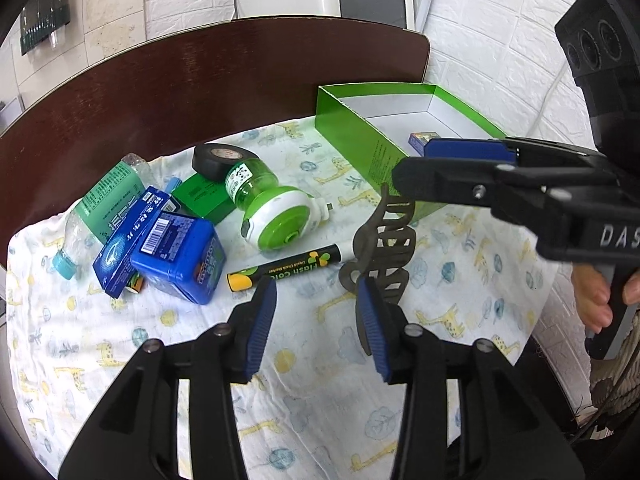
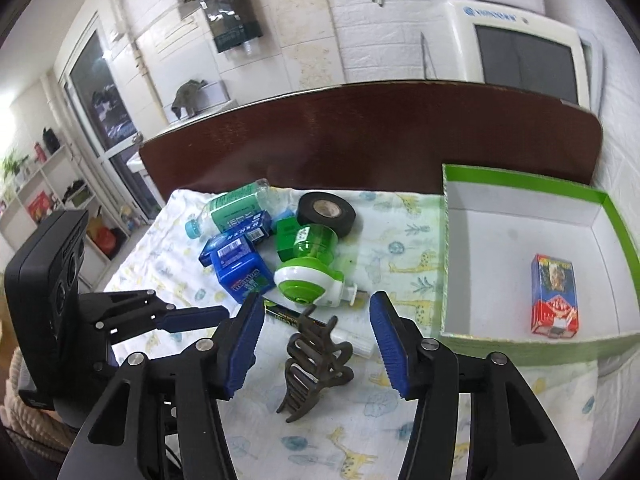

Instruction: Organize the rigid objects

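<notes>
A dark brown hair claw clip [image 2: 316,364] stands on the giraffe-print cloth [image 2: 360,440]. It sits between the fingers of my right gripper [image 2: 316,338], which is open, and neither pad touches it. In the left wrist view the clip [image 1: 380,248] is just beyond the right finger of my left gripper [image 1: 316,320], which is open with nothing between its pads. My right gripper [image 1: 416,166] reaches in from the right there. An open green box [image 2: 520,344] sits to the right and holds a small blue and red carton [image 2: 554,296].
A pile lies at the left: a blue mint box [image 1: 176,256], a green and white plug-in device [image 1: 276,208], a black tape roll [image 1: 220,160], a black marker [image 1: 284,266], a clear bottle [image 1: 100,204] and a small green box [image 1: 204,196]. A dark wooden board [image 1: 200,80] borders the far side.
</notes>
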`<act>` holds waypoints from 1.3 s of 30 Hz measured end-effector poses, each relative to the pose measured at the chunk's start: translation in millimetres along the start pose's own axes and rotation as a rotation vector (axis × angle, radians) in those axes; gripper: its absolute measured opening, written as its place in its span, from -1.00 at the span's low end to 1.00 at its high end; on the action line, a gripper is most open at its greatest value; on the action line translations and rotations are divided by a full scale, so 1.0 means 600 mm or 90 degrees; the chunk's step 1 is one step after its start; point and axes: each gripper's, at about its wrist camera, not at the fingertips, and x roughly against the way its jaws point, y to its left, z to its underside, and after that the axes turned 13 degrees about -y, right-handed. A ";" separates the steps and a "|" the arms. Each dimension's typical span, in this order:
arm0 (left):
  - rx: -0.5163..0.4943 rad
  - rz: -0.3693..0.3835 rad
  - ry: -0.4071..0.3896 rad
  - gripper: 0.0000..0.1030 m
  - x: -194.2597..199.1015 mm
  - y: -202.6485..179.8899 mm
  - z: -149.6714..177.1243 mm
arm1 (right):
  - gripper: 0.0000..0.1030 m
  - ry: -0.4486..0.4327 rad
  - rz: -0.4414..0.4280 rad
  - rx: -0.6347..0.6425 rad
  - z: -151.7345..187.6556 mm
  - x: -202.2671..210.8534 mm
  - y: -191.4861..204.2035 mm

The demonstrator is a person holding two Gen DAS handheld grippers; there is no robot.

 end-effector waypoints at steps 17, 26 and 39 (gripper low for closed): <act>0.005 0.004 0.002 -0.16 0.018 -0.003 0.018 | -0.51 0.087 0.036 -0.065 0.075 0.010 -0.045; -0.003 0.010 0.009 -0.09 0.014 -0.019 0.022 | -0.50 0.141 0.060 -0.184 0.185 0.049 -0.097; -0.033 0.046 0.028 -0.04 0.008 -0.049 0.044 | -0.50 0.060 0.071 -0.132 0.156 0.103 -0.092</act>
